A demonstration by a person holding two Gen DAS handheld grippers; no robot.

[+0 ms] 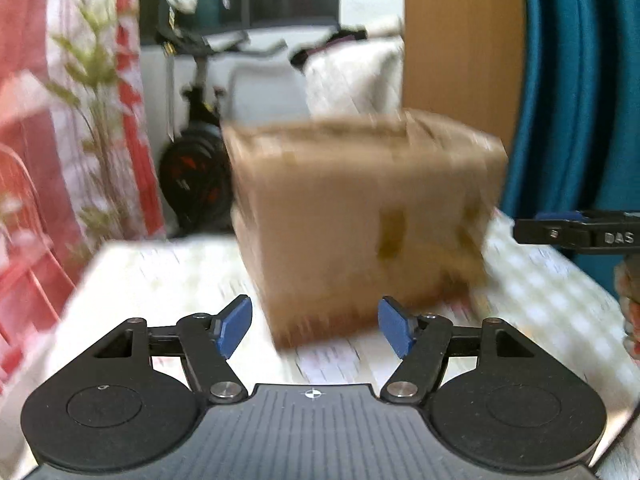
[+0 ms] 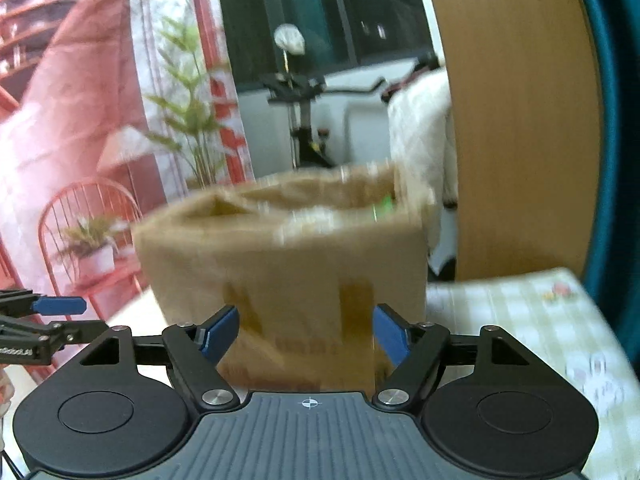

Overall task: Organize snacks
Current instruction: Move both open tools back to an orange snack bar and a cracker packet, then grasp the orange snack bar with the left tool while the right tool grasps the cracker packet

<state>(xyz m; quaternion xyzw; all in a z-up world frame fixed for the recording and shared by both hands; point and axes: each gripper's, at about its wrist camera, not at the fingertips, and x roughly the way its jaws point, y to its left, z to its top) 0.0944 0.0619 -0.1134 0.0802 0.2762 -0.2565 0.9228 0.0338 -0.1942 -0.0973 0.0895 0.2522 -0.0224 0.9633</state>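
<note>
Snacks sit unseen inside the cardboard box (image 2: 280, 272) on the checked table (image 2: 520, 312) (stiff, light, we judge), so we'd grip its rim, left gripper (image 1: 316, 330) and right gripper (image 2: 306, 334) both agape and empty

My table (image 1: 540, 300), under its pale checked cloth (image 2: 520, 312), carries a brown cardboard box (image 1: 360, 220) near its far edge.

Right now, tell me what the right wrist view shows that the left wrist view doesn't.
Only the right wrist view looks into the brown cardboard box through its open top, with blurred pale and green contents, and shows a red wire chair holding a potted plant. Only the left wrist view shows the box's outside corner. Both show the box on the pale checked tablecloth, and the left gripper and right gripper open and empty.
</note>
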